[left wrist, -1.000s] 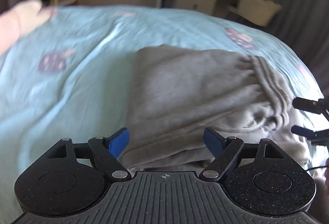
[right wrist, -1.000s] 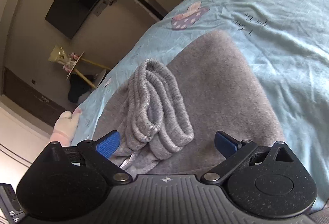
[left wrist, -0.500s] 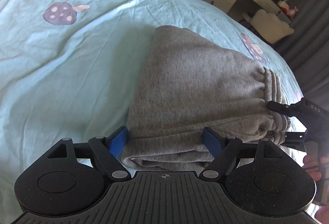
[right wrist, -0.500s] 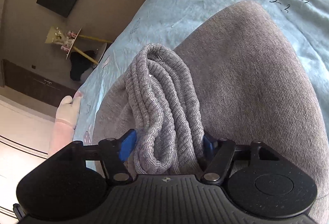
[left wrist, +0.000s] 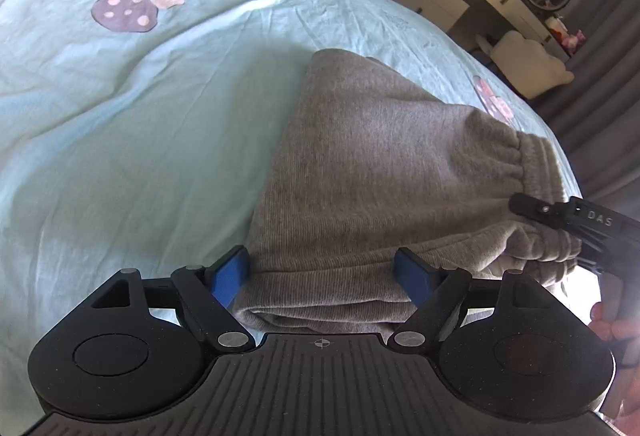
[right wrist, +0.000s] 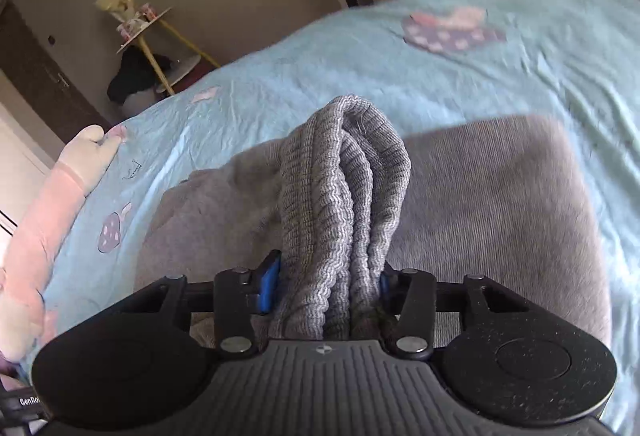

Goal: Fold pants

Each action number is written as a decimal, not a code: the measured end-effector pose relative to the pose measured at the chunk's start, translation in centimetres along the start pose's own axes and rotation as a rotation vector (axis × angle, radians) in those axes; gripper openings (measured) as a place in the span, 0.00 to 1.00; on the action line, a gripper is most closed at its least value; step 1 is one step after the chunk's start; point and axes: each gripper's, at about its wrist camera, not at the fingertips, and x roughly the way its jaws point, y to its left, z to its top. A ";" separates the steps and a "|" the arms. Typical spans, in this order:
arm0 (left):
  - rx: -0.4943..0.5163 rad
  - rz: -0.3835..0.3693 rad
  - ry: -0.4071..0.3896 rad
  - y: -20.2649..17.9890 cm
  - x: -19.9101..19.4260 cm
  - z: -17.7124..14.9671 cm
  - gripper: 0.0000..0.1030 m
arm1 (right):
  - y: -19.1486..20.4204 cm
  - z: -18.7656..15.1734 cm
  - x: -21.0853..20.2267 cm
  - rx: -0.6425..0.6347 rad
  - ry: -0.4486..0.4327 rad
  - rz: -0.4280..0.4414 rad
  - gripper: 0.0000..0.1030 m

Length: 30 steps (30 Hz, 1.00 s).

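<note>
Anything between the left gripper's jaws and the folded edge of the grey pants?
Nothing visible. The left gripper stands wide, its blue pads straddling the folded edge of the grey knit pants on the light blue bedsheet. The right gripper is closing on the ribbed waistband.

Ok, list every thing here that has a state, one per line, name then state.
Grey knit sweatpants: folded into a stack, lying on the bed.
Ribbed grey waistband: bunched, lifted, between the right gripper's pads.
Right gripper: jaws closing on the waistband.
Left gripper: open, straddling the folded edge.
Light blue mushroom-print bedsheet: spread, wrinkled.
</note>
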 end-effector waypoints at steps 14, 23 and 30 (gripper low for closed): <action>0.018 -0.067 -0.014 -0.3 -1.2 -0.4 0.81 | 2.9 0.9 -6.3 -0.068 -0.182 0.004 0.38; 0.084 -0.100 0.053 -1.6 -0.4 -0.7 0.81 | -0.8 0.3 -8.4 0.004 -0.218 -0.048 0.38; 0.119 -0.074 0.075 -2.4 0.0 -0.9 0.81 | -7.4 -3.2 -3.5 0.144 -0.009 -0.131 0.59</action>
